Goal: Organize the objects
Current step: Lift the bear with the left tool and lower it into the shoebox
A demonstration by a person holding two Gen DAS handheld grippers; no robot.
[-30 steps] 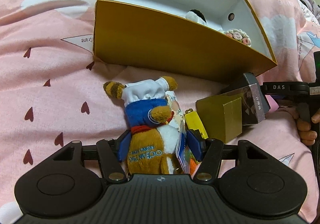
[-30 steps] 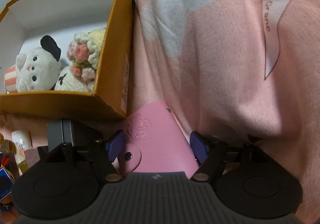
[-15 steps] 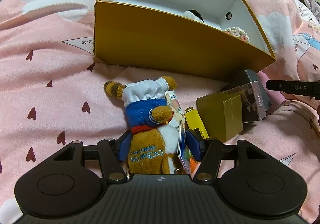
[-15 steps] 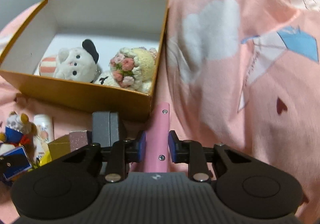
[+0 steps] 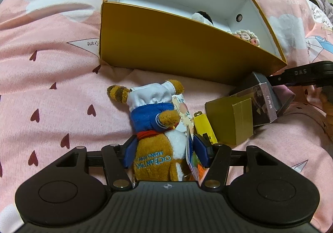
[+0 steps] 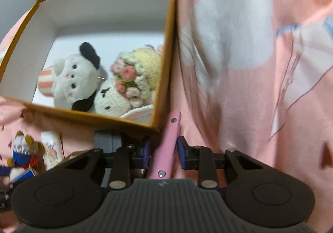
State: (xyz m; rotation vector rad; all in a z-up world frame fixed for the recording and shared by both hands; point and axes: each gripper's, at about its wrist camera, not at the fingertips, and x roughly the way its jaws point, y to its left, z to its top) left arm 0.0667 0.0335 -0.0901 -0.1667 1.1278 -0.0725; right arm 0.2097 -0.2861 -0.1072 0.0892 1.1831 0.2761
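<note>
Left tongs wide, pinching plush toy; right tongs opening slightly, pink case between pads.

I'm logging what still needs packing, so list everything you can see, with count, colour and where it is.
Box: one, mustard, on blanket.
Soft toys: about three, white and pastel, inside box.
Plush animal: one, brown, between left gripper's pads.
Small boxes: three, olive, purple, grey, beside box.
Yellow item: one, by plush.
Pink case: one, between right gripper's pads.
Blanket: pink, underneath.
Left gripper: around plush.
Right gripper: jaws opening, case between.
</note>
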